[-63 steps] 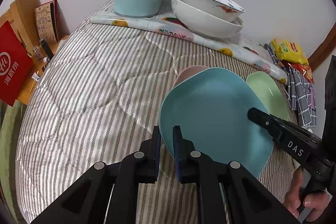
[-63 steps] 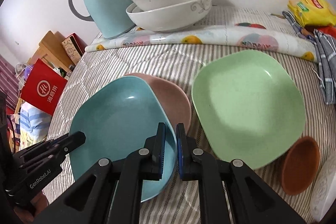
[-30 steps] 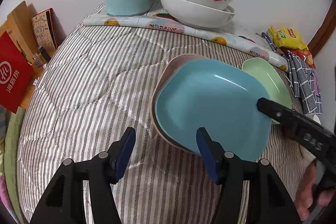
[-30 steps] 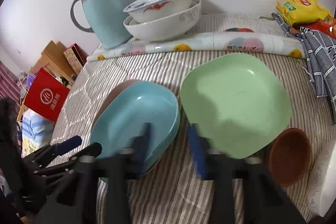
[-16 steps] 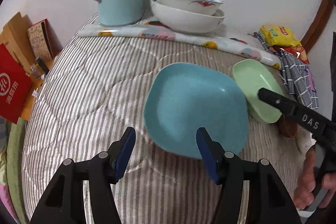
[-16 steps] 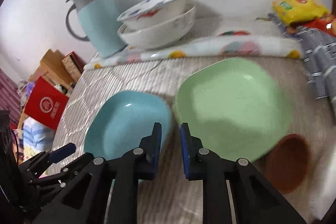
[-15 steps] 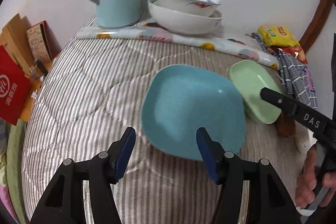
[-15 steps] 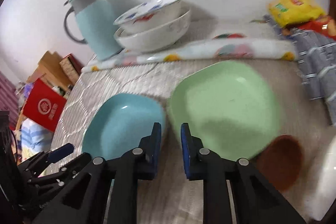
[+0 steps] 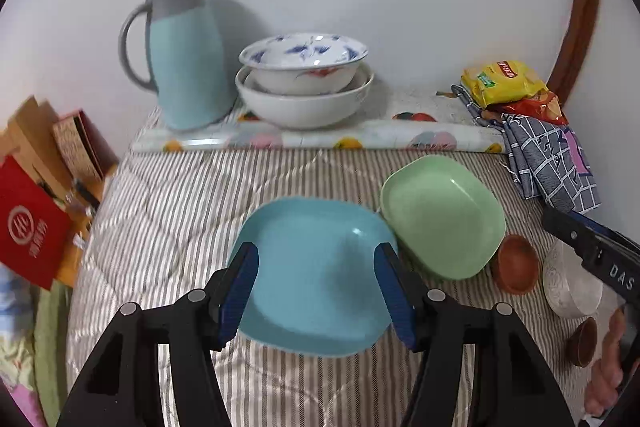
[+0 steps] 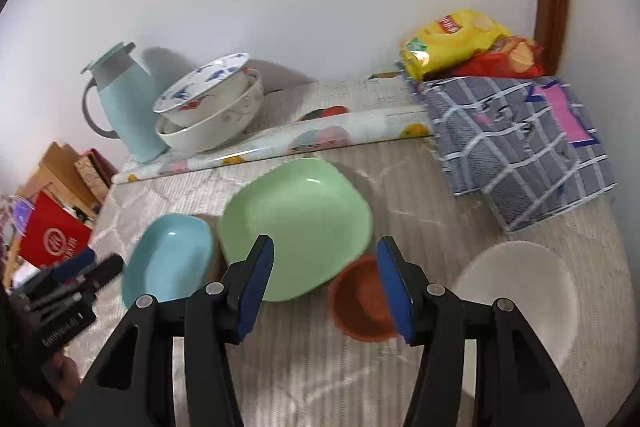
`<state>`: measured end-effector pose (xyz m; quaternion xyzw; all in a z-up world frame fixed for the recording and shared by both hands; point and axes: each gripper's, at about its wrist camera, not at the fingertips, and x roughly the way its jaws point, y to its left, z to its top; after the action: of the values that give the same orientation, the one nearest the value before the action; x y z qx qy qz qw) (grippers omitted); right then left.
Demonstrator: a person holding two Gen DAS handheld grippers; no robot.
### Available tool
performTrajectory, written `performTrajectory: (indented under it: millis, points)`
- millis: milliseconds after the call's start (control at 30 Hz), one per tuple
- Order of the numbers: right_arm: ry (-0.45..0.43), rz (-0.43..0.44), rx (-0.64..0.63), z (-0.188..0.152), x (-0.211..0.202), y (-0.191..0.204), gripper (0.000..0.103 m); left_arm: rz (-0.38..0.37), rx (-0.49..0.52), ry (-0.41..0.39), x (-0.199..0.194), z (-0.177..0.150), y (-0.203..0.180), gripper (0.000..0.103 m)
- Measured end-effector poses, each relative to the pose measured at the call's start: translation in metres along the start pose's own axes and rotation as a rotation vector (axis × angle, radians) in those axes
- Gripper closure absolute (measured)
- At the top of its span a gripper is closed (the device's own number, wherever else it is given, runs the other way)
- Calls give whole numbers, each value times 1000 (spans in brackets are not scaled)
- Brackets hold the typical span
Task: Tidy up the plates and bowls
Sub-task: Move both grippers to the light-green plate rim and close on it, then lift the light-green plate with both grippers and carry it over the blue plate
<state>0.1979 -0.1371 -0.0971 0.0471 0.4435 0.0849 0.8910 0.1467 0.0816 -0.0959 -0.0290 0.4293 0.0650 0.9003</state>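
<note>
A blue square plate (image 9: 316, 303) lies flat on the striped bedcover, and in the right wrist view the blue plate (image 10: 168, 259) sits at the lower left. My left gripper (image 9: 316, 279) hovers above it, open, touching nothing. Right of it lies a green square plate (image 9: 440, 215), with a small brown bowl (image 9: 514, 265) beside it. My right gripper (image 10: 324, 279) hangs over the green plate's (image 10: 296, 219) near edge and the brown bowl (image 10: 360, 303); its jaws are opening and hold nothing. Two stacked white bowls (image 9: 304, 79) stand at the back.
A pale blue jug (image 9: 184, 55) stands left of the stacked bowls on a rolled printed sheet (image 9: 320, 139). Snack bags (image 10: 468, 43) and a checked cloth (image 10: 516, 147) fill the back right. A white bowl (image 9: 572, 283) and another small brown bowl (image 9: 582, 343) sit at the right.
Both grippers let go of the blue plate, which now rests flat over the pink one. Both have drawn back and risen. The right gripper swung right over the green plate and opened.
</note>
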Motion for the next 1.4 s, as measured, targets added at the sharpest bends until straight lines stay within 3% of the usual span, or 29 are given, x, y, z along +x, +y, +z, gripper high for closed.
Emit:
performTrajectory:
  millis: [333, 600, 867, 1167, 1267, 1400]
  points:
    - [30, -22, 12, -1, 5, -13, 45, -22, 40, 64, 26, 19, -29, 45]
    - [81, 6, 22, 7, 45, -19, 45, -24, 57, 115, 64, 32, -40, 45]
    - [139, 3, 7, 14, 84, -18, 45, -86, 81, 167, 103, 44, -59, 45]
    - [183, -33, -15, 19, 116, -15, 45, -108, 88, 209, 140, 45, -66, 45]
    - [196, -41, -19, 19, 124, -13, 50, -113, 93, 217, 148, 46, -70, 47]
    - [226, -29, -11, 16, 134, -13, 72, -112, 96, 240, 160, 46, -72, 66]
